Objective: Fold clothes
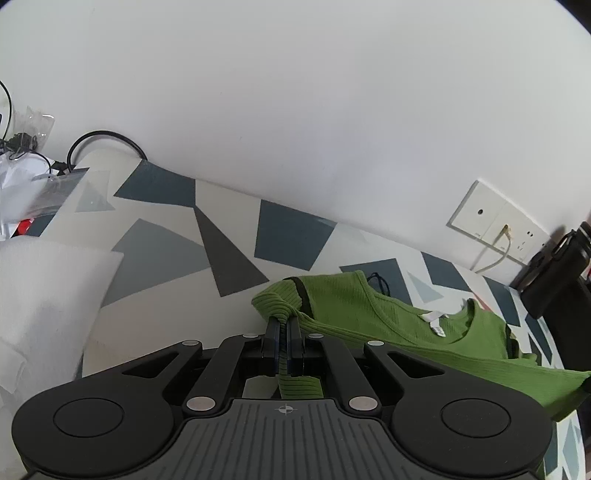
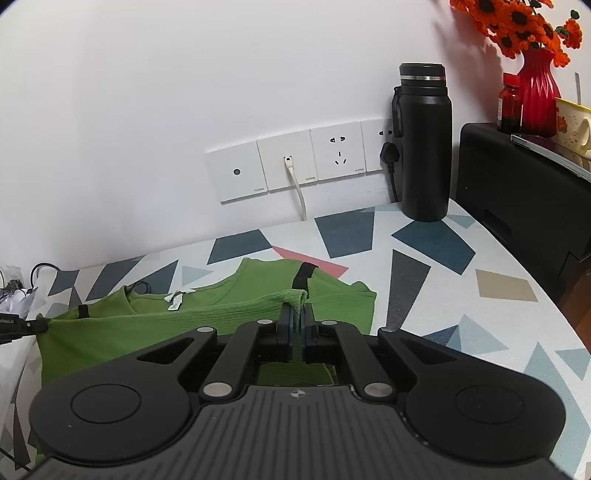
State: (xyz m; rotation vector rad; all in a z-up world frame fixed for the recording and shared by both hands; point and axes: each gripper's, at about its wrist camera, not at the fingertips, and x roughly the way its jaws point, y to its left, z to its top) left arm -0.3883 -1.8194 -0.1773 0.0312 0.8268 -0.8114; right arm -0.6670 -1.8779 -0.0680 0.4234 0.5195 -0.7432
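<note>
You are in a home, at a table [image 2: 491, 258] pushed up against a white wall [image 2: 184, 92]. The table has a cloth with blue, grey and pink shapes on it. Plugs [image 2: 295, 164] sit in a row on the wall, low down near the table. A black bottle [image 2: 424, 144] stands on the table by the wall. Next to it, a black cabinet [image 2: 517, 192] holds a red vase [image 2: 537, 92] of orange flowers [image 2: 517, 26], a small red jar [image 2: 510, 103] and a cup [image 2: 572, 122]. A green top [image 2: 184, 317] lies on the table. At the far left end you can see cables [image 1: 103, 138] and clear bags [image 1: 33, 122].
</note>
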